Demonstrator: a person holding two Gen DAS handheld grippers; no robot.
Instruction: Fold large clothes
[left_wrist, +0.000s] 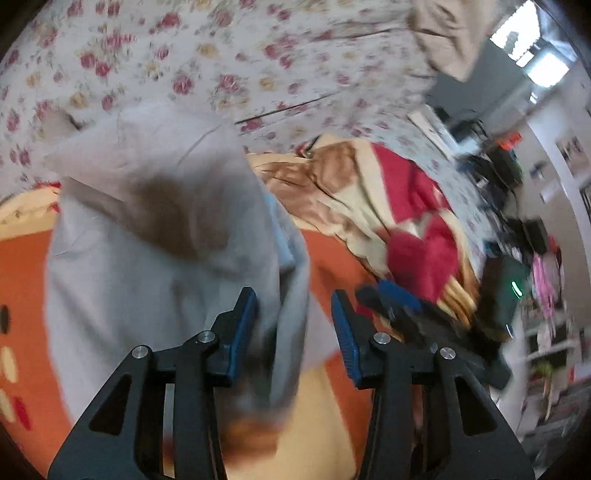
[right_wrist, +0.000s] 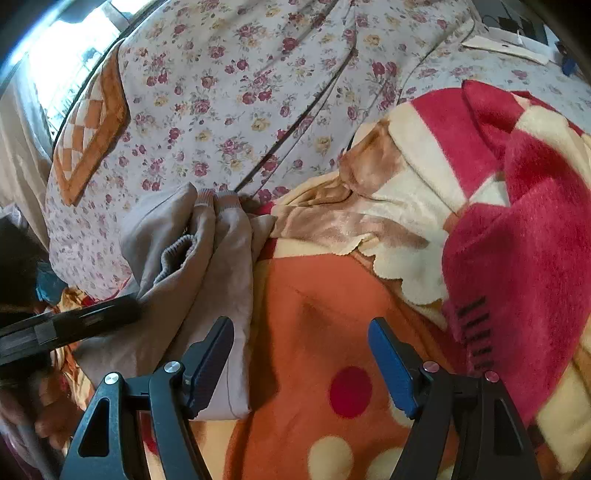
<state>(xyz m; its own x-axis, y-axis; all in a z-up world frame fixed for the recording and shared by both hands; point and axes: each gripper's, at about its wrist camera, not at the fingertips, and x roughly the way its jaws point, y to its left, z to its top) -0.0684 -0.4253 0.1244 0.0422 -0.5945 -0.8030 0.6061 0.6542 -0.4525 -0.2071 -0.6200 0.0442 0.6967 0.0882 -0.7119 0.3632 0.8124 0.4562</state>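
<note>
While both tools hover over the bed, I find the grey garment (right_wrist: 207, 258) lying in a loose heap on the orange spotted blanket (right_wrist: 325, 314), its ribbed cuffs (right_wrist: 218, 197) pushed up against the floral bedding (right_wrist: 240, 92). My left gripper (left_wrist: 293, 332) has its blue-padded jaws spread wide; a fold of the grey cloth lies between them, though neither pad is pressing on it and motion blur hides whether either brushes it. My right gripper (right_wrist: 301, 362) is equally wide open and holds nothing, its left finger over the garment's lower hem and its right finger above bare orange blanket. A red and cream blanket (right_wrist: 517, 221) is bunched just beside the work area on the right.

I judge the garment to be light, soft and entirely limp, a brushed or woven fabric that will sag and drape from any single point and offer no stiffness to push against. It should not be slippery in rubber-lined pads, but a thin pinch could take one layer only. The thick places look like the best holds: the ribbed cuffs, the hem edge near my right finger, or a seam, one tool at each end so the cloth hangs flat. The plush blanket below may drag on it.
</note>
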